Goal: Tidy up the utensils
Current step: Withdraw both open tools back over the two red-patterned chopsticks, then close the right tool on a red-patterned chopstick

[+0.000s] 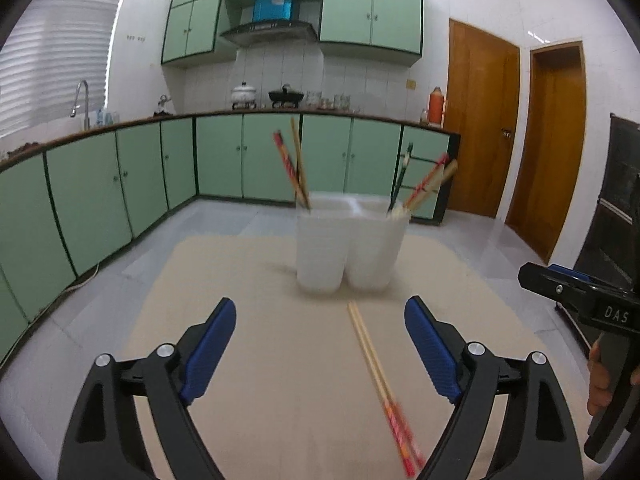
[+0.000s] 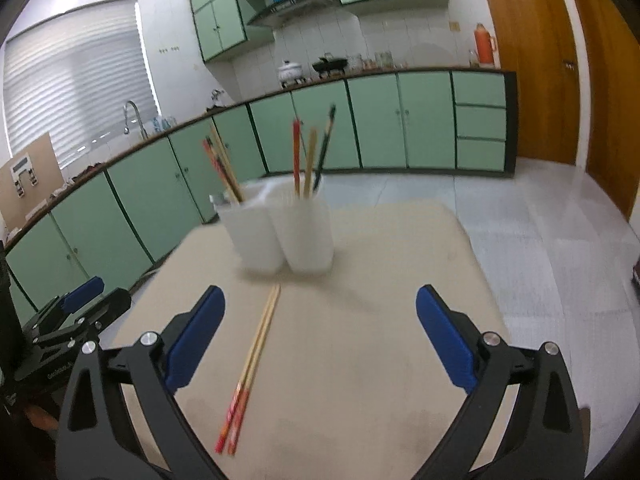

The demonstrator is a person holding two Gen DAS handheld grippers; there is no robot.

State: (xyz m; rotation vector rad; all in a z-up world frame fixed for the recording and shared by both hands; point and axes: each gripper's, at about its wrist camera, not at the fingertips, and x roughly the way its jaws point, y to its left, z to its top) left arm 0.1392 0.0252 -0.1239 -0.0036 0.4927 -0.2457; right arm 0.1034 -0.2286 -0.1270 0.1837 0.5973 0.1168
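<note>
Both the left gripper (image 1: 320, 344) and the right gripper (image 2: 320, 336) are hanging over the near part of the tabletop (image 1: 248, 360) with jaws spread wide, gripping nothing. A pair of chopsticks (image 2: 252, 364) is lying flat between them, pointing toward the white holder (image 1: 348, 244) standing near the far edge, other chopsticks (image 1: 294, 168) sticking up out of its compartments.

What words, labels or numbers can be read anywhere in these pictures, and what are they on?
"DAS": white letters on the black body of the right gripper, at the right edge of the left wrist view.
Pale lettering on the left gripper body in the right wrist view: too blurred to read.
Print on the blue box above the range hood: unreadable.
</note>
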